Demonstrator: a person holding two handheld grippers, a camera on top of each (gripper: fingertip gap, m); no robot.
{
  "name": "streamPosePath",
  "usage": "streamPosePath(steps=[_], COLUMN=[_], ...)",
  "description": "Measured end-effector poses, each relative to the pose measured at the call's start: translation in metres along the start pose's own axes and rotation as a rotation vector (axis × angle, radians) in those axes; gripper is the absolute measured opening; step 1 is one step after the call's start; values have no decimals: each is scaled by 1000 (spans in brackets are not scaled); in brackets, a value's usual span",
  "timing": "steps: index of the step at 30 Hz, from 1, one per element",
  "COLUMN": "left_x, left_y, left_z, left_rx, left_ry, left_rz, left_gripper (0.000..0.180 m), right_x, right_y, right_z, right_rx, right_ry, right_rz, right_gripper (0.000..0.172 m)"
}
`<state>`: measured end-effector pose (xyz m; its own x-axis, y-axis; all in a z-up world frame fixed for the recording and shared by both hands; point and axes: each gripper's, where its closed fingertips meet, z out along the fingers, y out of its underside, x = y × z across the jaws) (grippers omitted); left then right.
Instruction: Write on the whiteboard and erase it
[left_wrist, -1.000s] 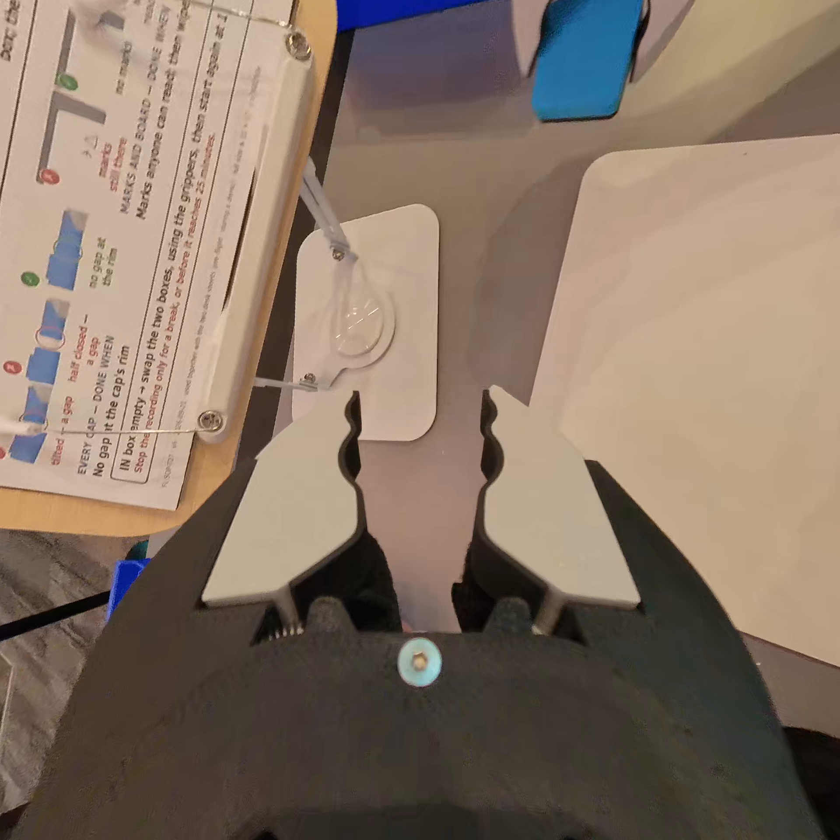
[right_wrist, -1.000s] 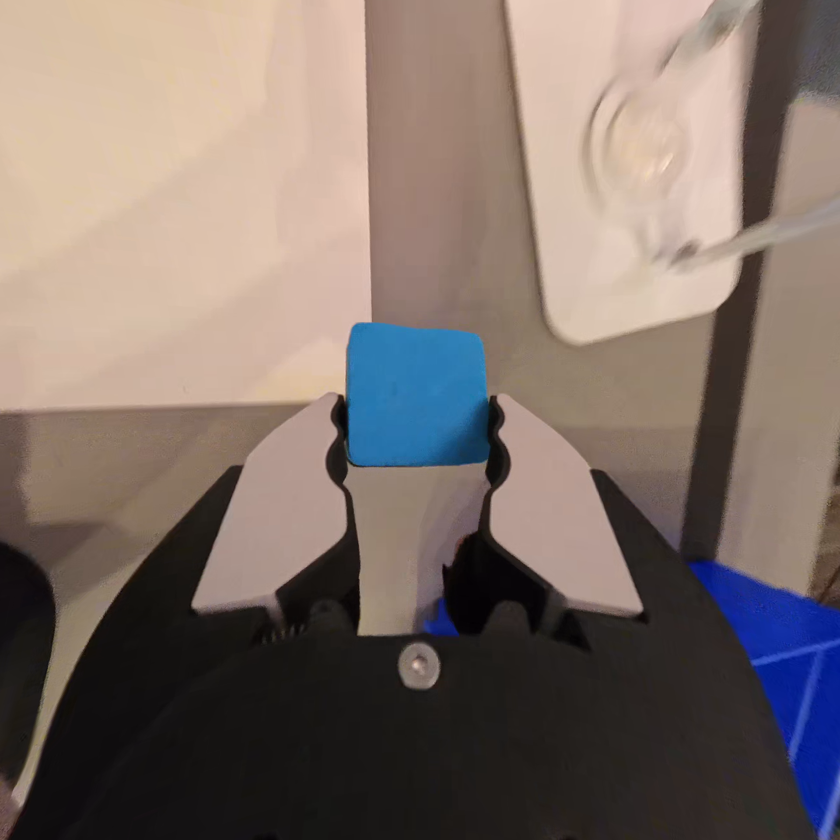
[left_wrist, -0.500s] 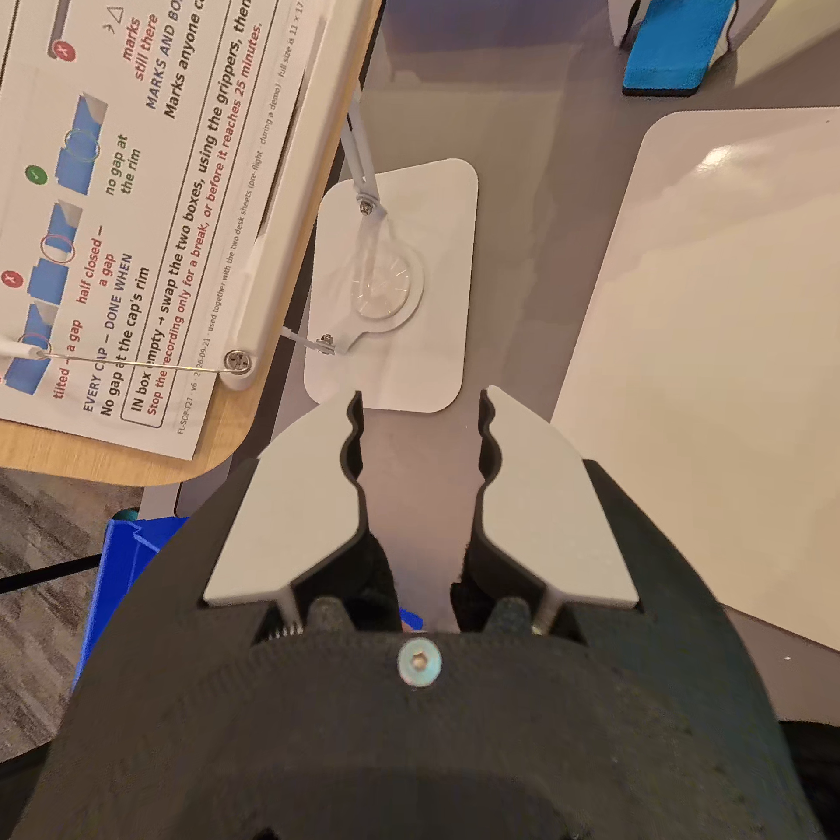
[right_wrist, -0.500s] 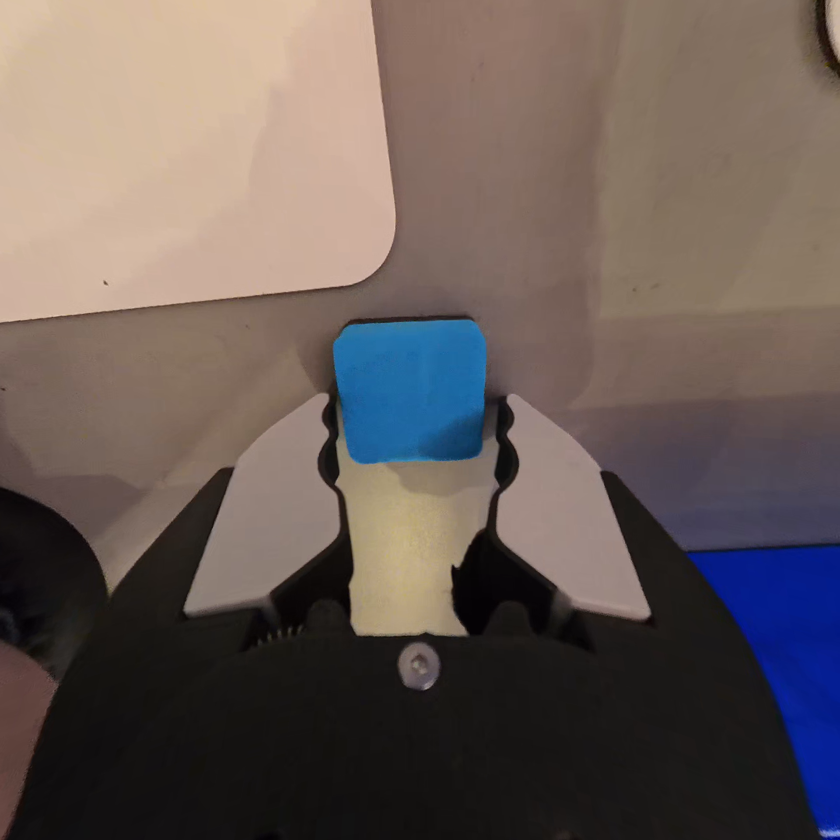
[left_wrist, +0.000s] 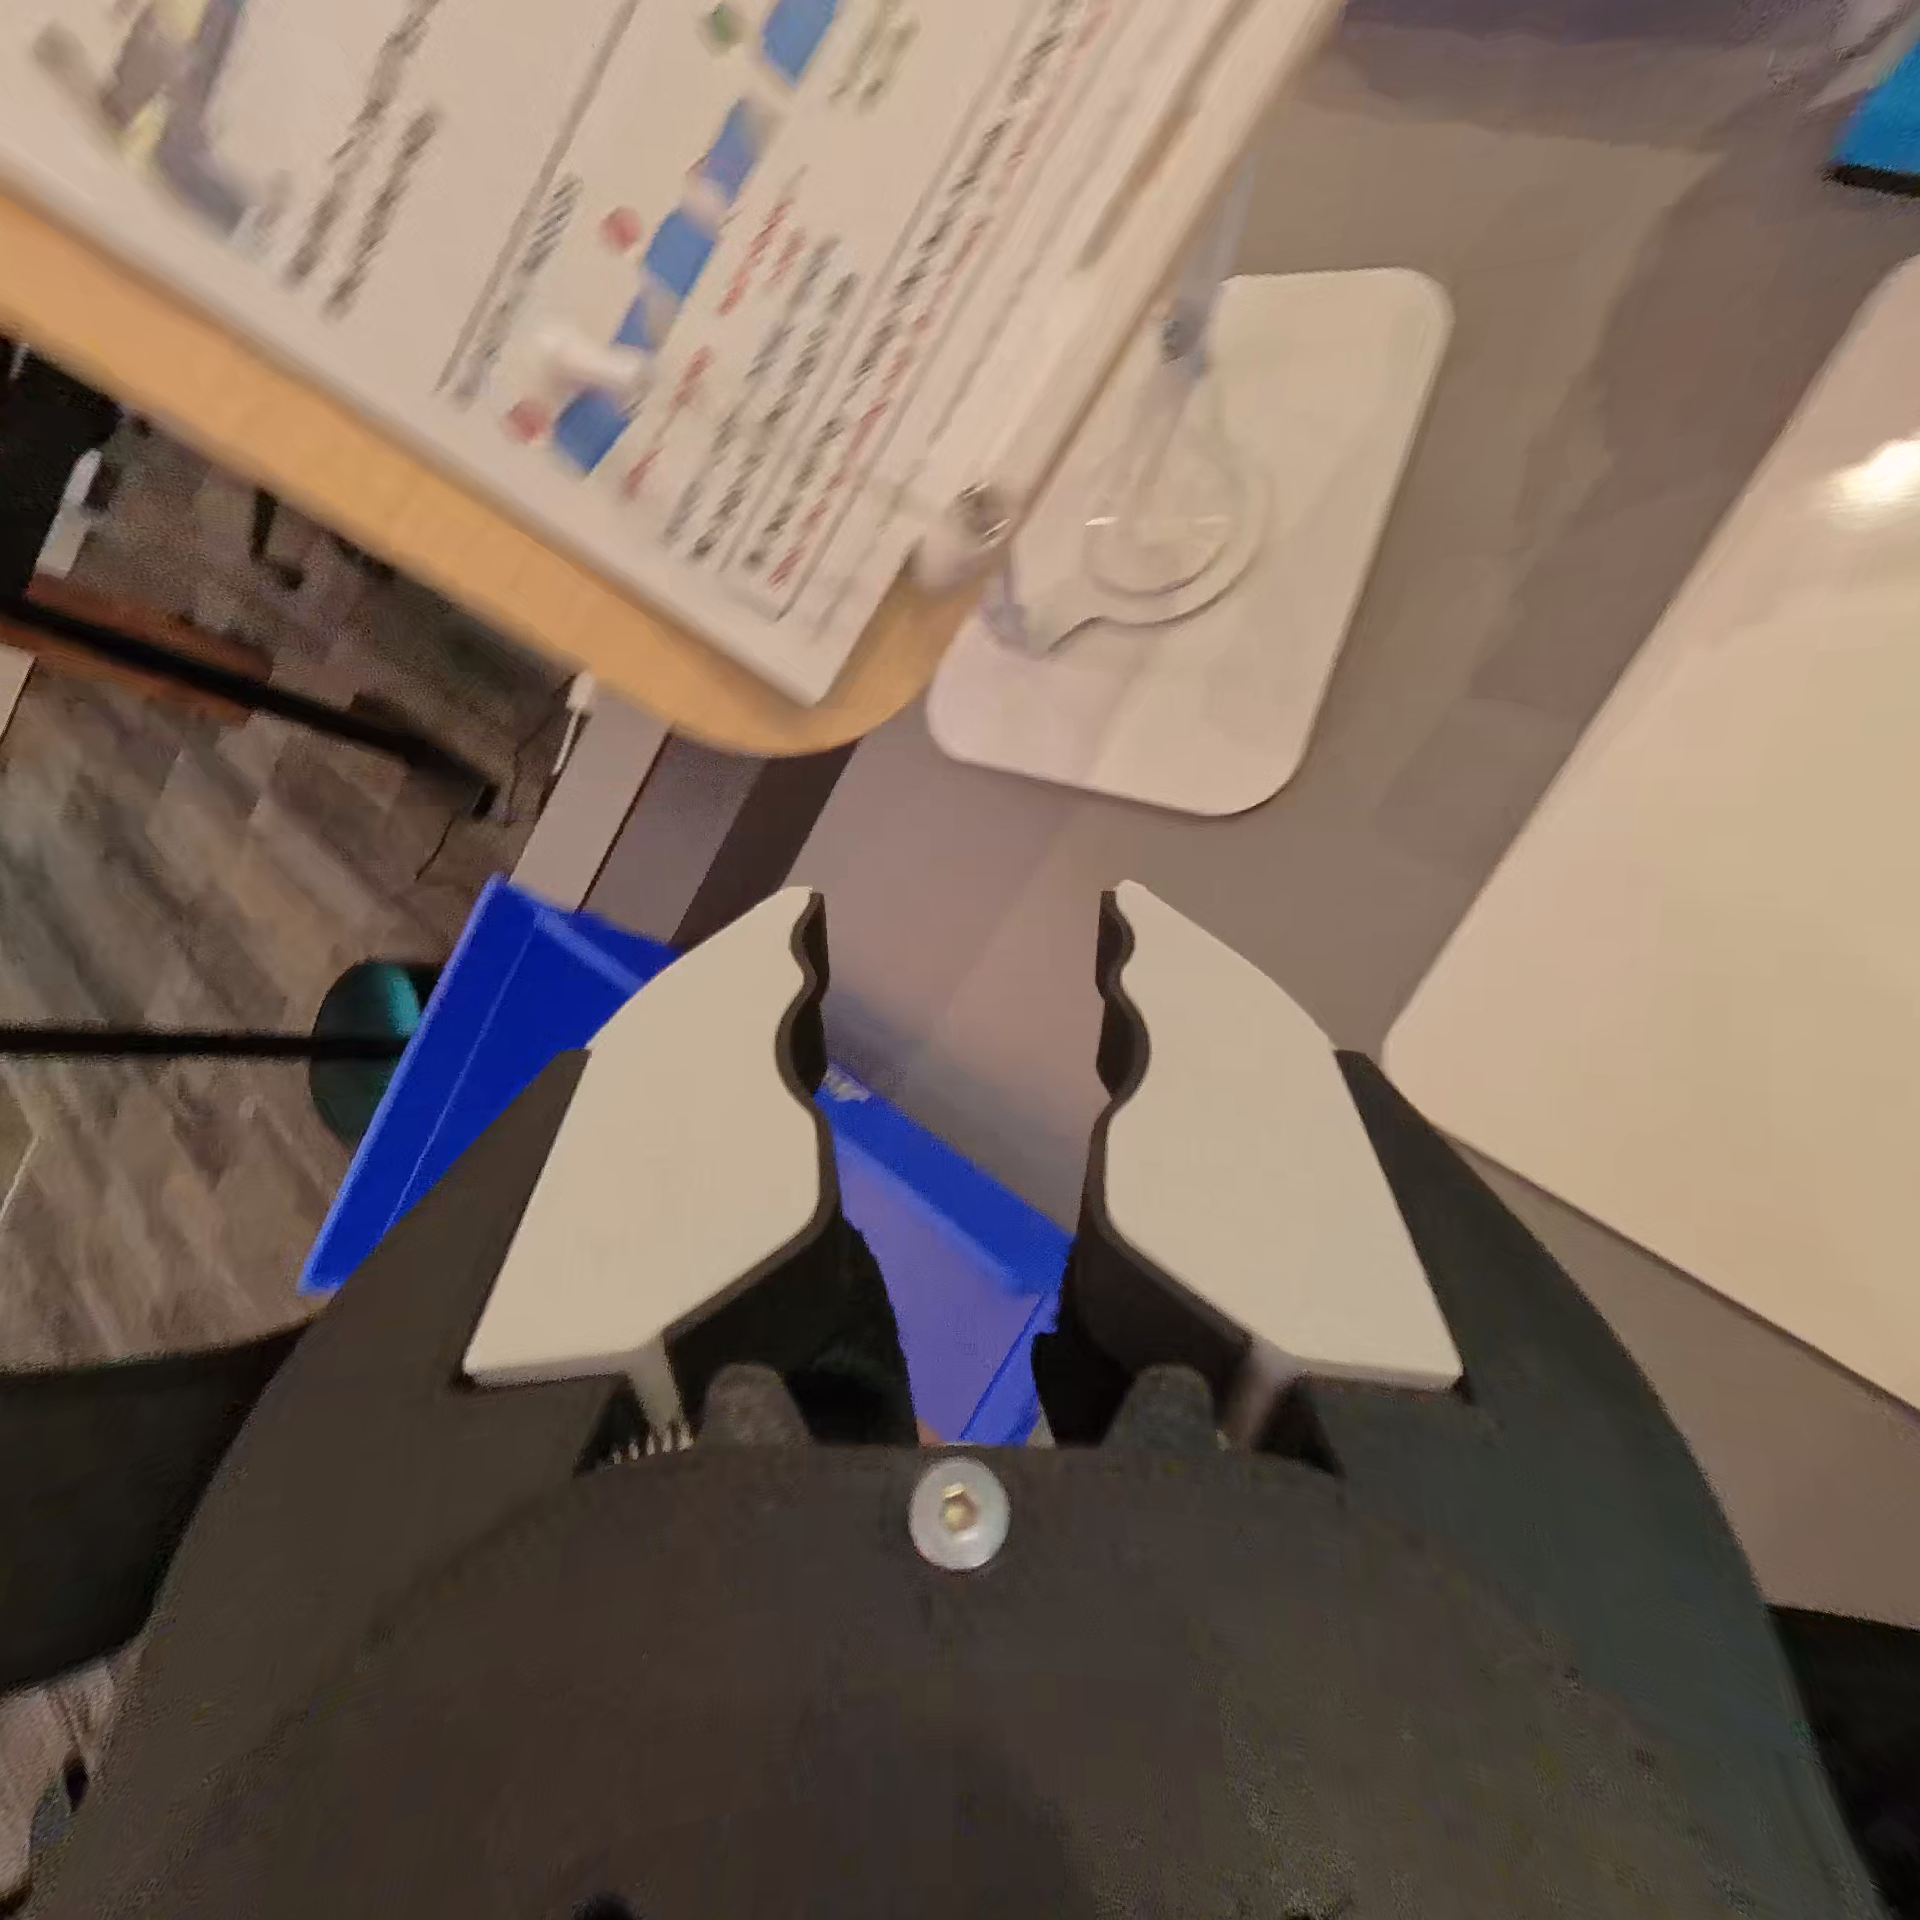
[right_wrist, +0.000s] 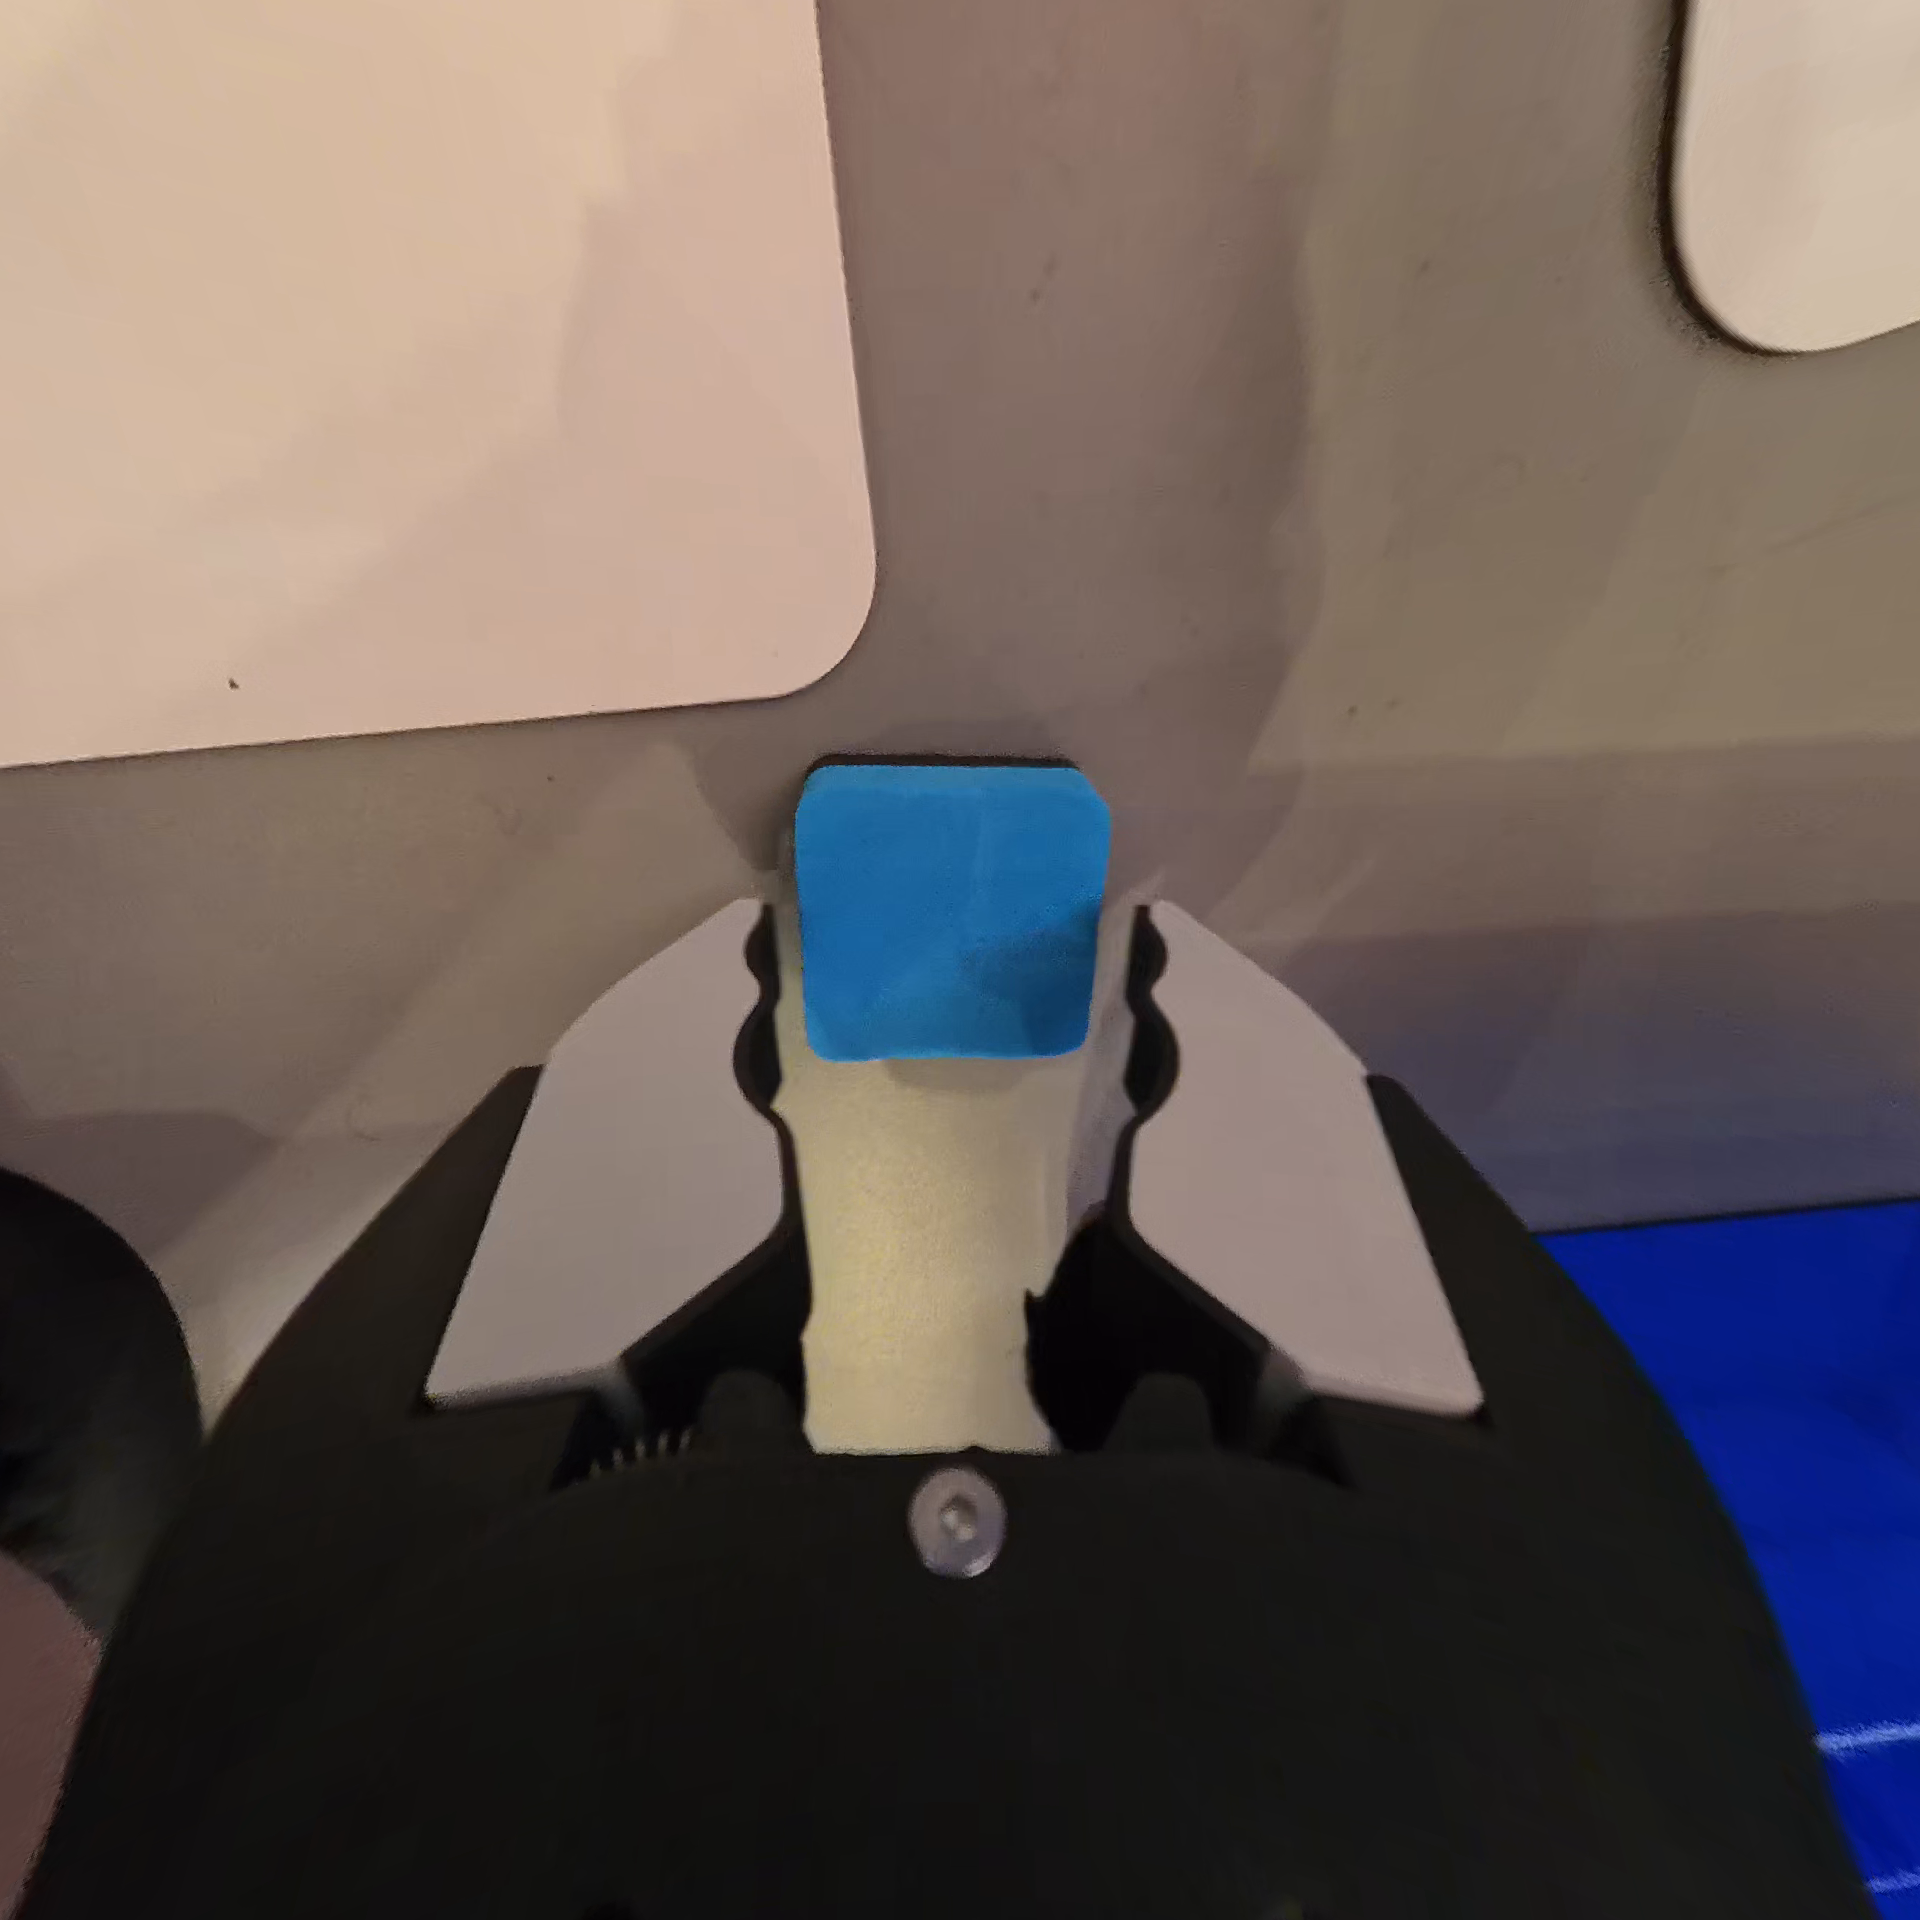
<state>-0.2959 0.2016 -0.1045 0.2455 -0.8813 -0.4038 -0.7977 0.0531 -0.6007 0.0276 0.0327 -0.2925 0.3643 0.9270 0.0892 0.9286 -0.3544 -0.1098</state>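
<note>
On the grey table (right_wrist: 1351, 520) we see the blue eraser (right_wrist: 945, 914) standing between our right gripper's (right_wrist: 951, 925) parted fingers (neither pad touching it).

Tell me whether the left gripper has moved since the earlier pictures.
Yes. The left gripper has pulled back and swung left: the small white pad, once just ahead of its fingertips, now lies farther off to the right, and a blue bin shows beneath.

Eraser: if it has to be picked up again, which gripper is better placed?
Right gripper: its open fingers straddle the blue eraser on the table, with small gaps either side. The left gripper, open and empty, points at the table edge near a blue bin.
</note>
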Motion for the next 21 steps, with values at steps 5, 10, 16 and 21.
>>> streamPosePath(steps=[5,10,16,21], left_x=[-62,-96,-117,-126], left_y=[60,141,222,275], left_z=[-9,10,46,62], left_rx=[-66,-232,-410,-557], left_ry=[-113,-126,-179,-259], left_rz=[-196,-412,-589,-677], left_gripper=[49,51,56,43], right_x=[3,12,18,18], right_y=[-5,-12,-12,-16], right_z=[-8,-14,-14,-14], right_rx=[37,73,83,98], right_ry=[17,68,92,98], right_rz=[9,14,13,0], right_gripper=[75,70,75,74])
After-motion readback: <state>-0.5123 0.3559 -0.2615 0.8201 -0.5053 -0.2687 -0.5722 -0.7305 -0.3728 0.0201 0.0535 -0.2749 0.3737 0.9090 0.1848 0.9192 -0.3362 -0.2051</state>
